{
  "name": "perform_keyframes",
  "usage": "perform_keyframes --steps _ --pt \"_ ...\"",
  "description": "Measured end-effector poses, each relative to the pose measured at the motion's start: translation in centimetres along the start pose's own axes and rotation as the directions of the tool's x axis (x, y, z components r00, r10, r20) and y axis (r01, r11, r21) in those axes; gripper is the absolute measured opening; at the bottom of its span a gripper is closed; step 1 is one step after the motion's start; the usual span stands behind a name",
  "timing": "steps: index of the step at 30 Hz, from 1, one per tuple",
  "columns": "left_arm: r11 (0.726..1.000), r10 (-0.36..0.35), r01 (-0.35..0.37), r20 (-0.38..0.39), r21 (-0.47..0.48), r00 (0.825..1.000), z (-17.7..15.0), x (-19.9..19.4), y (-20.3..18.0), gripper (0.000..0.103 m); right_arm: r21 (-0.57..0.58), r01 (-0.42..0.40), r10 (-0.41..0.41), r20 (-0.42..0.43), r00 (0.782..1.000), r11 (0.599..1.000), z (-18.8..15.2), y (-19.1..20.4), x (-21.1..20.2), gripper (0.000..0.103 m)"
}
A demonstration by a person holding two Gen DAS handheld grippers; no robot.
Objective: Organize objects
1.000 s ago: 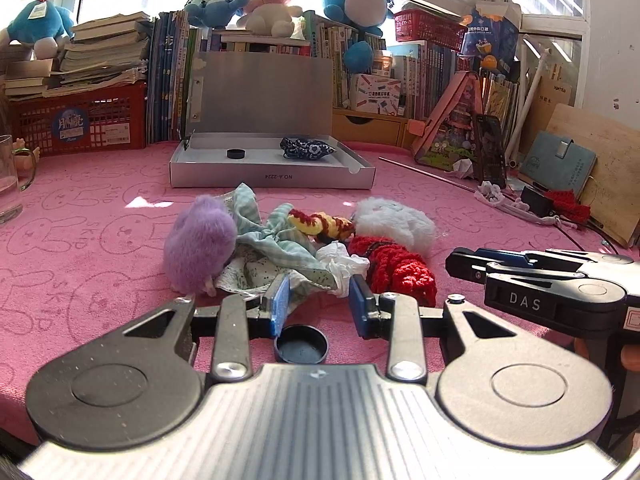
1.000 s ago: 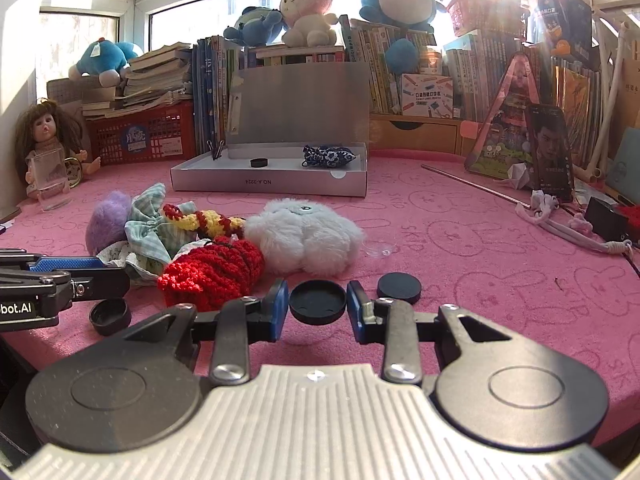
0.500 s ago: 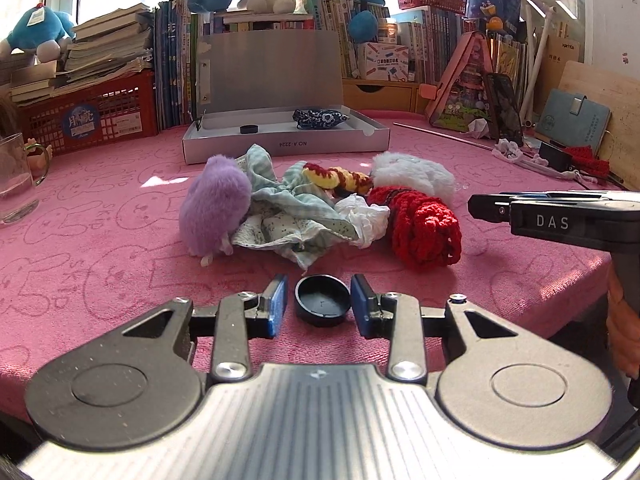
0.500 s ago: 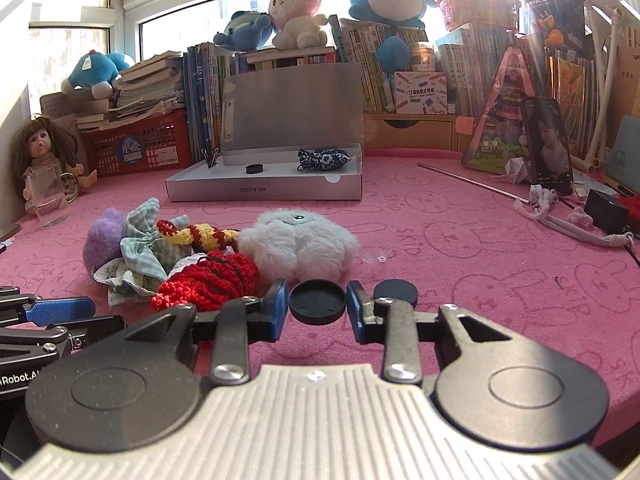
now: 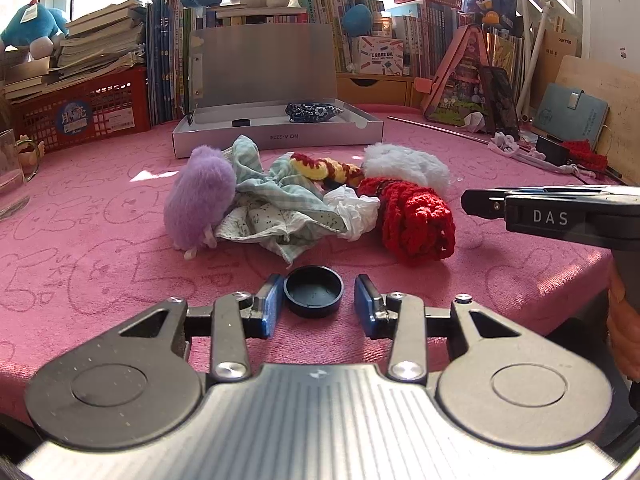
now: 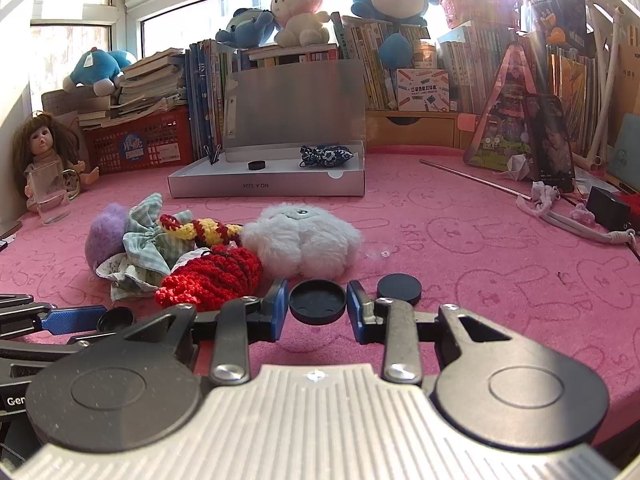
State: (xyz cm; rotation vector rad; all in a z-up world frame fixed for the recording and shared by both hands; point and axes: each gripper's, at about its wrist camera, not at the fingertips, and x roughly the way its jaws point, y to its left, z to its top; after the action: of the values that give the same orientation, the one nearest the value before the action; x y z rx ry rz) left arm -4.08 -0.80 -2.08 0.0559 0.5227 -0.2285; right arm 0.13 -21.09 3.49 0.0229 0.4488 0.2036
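A black round cap (image 5: pixel 314 294) lies on the pink cloth (image 5: pixel 100 248) between the fingers of my left gripper (image 5: pixel 318 285). Its jaws are opening: the left pad sits against the cap, the right pad stands clear of it. My right gripper (image 6: pixel 317 293) is shut on a second black cap (image 6: pixel 317 303), held just above the cloth. A third black cap (image 6: pixel 399 289) rests to its right. The open silver box (image 5: pixel 276 138) at the back holds another cap (image 5: pixel 241 123) and a dark patterned pouch (image 5: pixel 314 111).
A heap of soft things lies mid-table: purple plush (image 5: pixel 200 196), checked cloth (image 5: pixel 276 204), red crochet piece (image 5: pixel 416 220), white plush (image 6: pixel 300 236). A glass (image 5: pixel 10 172) stands at the left. Cords and a black block (image 6: pixel 608 208) lie at the right. The table edge is close.
My left gripper has sunk to the cloth and its jaws have spread, leaving a gap on the cap's right side. The right gripper keeps its cap and has not moved.
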Motion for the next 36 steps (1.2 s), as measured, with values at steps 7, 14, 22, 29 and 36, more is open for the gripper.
perform_keyframes --steps 7,14,22,29,36 --pt "1.000 0.007 -0.007 0.000 0.018 1.000 0.0 0.1 -0.2 0.043 0.008 -0.004 0.004 -0.006 1.000 1.000 -0.1 -0.2 0.1 0.037" --pt "1.000 0.001 -0.001 0.007 -0.007 1.000 0.5 -0.2 0.1 0.038 0.008 -0.003 0.003 -0.005 1.000 1.000 -0.1 -0.2 0.1 0.037" --pt "1.000 -0.010 0.010 0.084 0.001 0.996 2.4 -1.6 0.2 0.038 0.008 -0.006 0.006 0.010 1.000 1.000 0.5 -0.3 -0.2 0.037" --pt "1.000 -0.012 0.012 0.124 -0.001 0.992 4.9 -1.6 0.4 0.038 -0.002 -0.007 0.007 0.032 0.999 1.000 1.7 -0.1 0.0 0.037" --pt "1.000 -0.002 0.005 0.146 -0.018 0.989 7.3 -0.4 1.3 0.038 0.000 -0.006 0.006 0.059 0.998 1.000 3.2 -0.3 0.4 0.037"
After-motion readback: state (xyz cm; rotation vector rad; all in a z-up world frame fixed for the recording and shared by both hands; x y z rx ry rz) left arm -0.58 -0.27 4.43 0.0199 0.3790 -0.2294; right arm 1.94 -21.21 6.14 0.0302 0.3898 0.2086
